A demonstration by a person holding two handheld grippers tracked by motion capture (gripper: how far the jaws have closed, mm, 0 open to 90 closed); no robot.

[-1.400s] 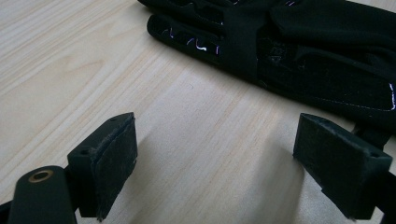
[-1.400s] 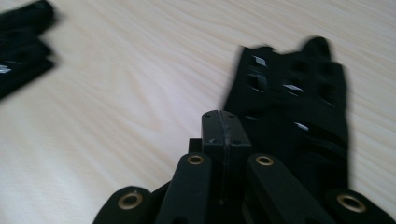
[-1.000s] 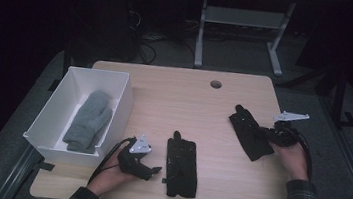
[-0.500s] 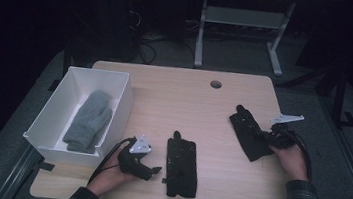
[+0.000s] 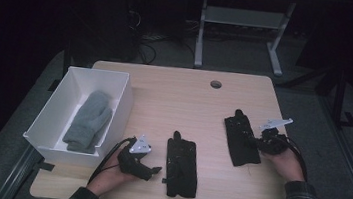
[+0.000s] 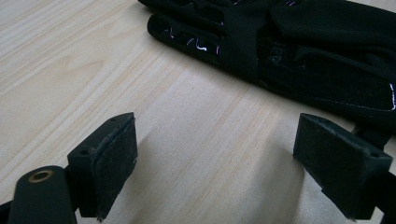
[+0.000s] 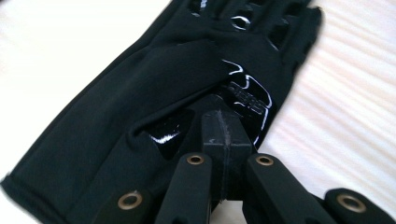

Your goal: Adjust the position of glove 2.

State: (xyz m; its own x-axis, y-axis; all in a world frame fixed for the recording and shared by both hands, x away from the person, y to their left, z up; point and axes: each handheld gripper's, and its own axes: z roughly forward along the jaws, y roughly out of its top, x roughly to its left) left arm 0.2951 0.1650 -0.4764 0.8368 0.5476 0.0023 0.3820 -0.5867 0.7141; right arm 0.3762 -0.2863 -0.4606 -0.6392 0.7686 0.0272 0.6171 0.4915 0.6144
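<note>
The high view is dim, and past the table (image 5: 175, 94) everything sinks into near black. Light falls from above, so the white box (image 5: 57, 116) is the brightest patch. In the left gripper view it's bright and warm; soft shadows spread on the wood under both fingers (image 6: 112, 163), and the fingers themselves sit slightly soft. In the right gripper view, glare blows the wood to white left of the fingers (image 7: 224, 135), shiny print on the black glove (image 7: 140, 93) catches highlights, and its far end blurs.
</note>
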